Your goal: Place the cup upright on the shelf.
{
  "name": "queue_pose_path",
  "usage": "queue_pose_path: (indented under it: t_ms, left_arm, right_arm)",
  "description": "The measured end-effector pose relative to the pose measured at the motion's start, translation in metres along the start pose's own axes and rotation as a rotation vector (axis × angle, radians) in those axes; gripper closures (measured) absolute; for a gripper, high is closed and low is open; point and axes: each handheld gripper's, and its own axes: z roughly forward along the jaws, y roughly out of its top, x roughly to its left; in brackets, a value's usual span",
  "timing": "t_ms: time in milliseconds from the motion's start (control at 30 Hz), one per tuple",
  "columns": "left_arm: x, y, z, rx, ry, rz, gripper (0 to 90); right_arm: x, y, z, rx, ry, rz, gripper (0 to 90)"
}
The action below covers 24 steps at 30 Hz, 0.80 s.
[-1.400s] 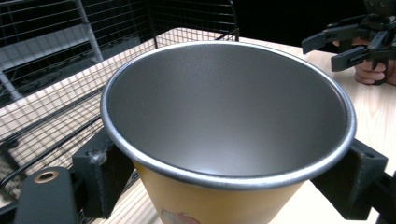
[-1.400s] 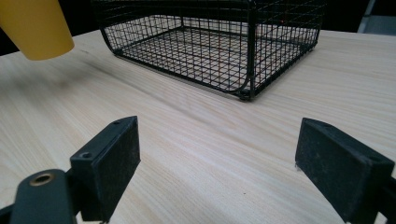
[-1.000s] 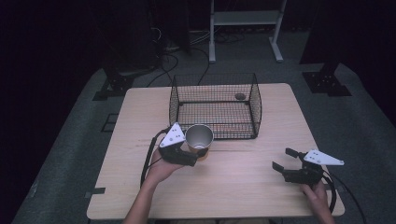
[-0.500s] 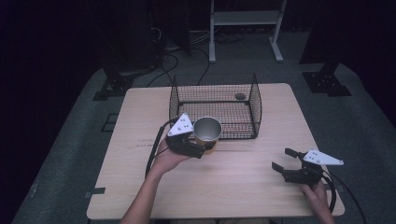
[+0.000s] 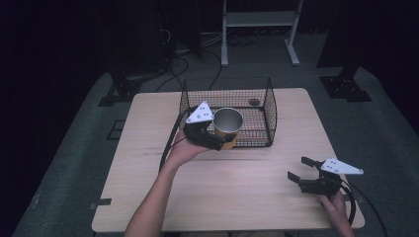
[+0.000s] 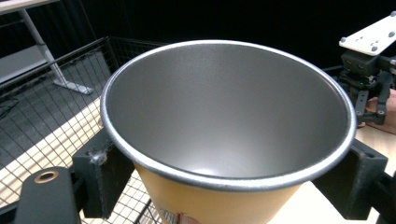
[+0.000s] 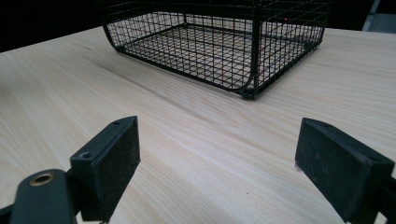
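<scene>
- On the pale wood-grain table stands a black wire-mesh basket, boxy and open-topped.
- Left gripper holds the cup at the basket's near wall, jaws clamped on its yellow side; the tapered cup has a matte metal lining and a rolled rim.
- Likely step: raise the cup above the wall, keep it upright.
- Right gripper rests near the table edge, jaws wide, empty.

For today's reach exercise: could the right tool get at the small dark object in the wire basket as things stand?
Probably yes: the right tool is open with bare table ahead, and the basket is open-topped. The object lies at its far side, so reach over the wall.
</scene>
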Motion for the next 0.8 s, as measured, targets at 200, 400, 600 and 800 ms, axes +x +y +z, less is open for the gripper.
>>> queue_pose_path:
  t_ms: [200,400,600,800]
  left_arm:
    - [0.01,0.008,0.007,-0.002,-0.01,-0.009,14.9]
    - [0.025,0.013,0.019,0.014,-0.017,-0.018,14.9]
    - [0.036,0.015,0.025,0.001,-0.028,-0.037,14.9]
    - [0.049,0.021,0.036,0.002,-0.027,-0.047,14.9]
  right_arm:
    - [0.0,0.0,0.0,-0.002,0.0,-0.002,12.9]
    - [0.0,0.0,0.001,-0.001,0.0,-0.003,12.9]
    - [0.0,0.0,0.0,-0.004,0.001,0.0,12.9]
    - [-0.001,0.0,0.0,-0.005,0.002,0.006,12.9]
